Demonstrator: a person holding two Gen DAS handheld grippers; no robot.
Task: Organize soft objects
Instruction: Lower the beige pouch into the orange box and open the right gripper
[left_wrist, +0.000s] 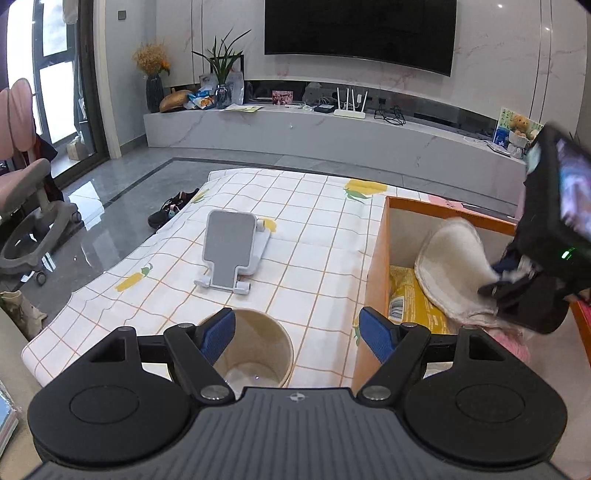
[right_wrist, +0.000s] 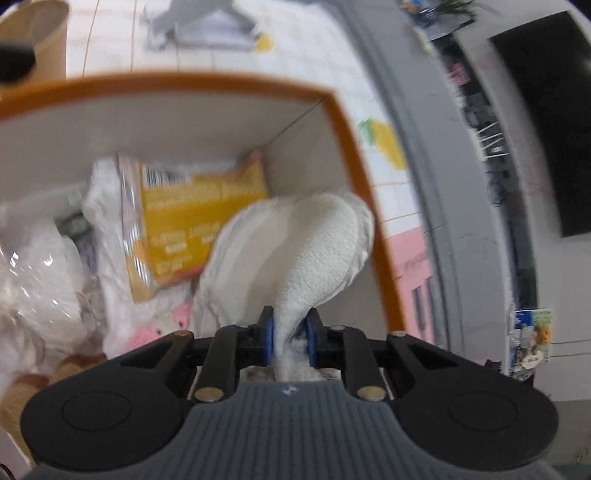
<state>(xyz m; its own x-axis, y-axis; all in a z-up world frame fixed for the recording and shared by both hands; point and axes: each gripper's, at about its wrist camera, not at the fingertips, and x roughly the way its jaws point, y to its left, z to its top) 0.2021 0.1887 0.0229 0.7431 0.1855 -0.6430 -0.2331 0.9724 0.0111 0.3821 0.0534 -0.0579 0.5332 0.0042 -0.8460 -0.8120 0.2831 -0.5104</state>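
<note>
Right gripper (right_wrist: 290, 328) is clamped on the white cloth (right_wrist: 314, 243), which I have hanging just inside the orange box (right_wrist: 354, 122), over the yellow packet (right_wrist: 195, 218). I'd lower further before letting go; left gripper (left_wrist: 297, 330) waits wide apart beside the box, above the cup (left_wrist: 258, 350).

One orange box (left_wrist: 376, 258) sits on the checked cloth (left_wrist: 295, 221), with one beige cup (left_wrist: 255, 350) and one grey stand (left_wrist: 229, 254) beside it. Inside the box: one white towel (right_wrist: 314, 243), one yellow packet (right_wrist: 192, 218), one pink plush toy (right_wrist: 155, 328) (blurred), one clear plastic bag (right_wrist: 33, 288). Two grippers: left gripper (left_wrist: 297, 332), right gripper (right_wrist: 290, 332).
</note>
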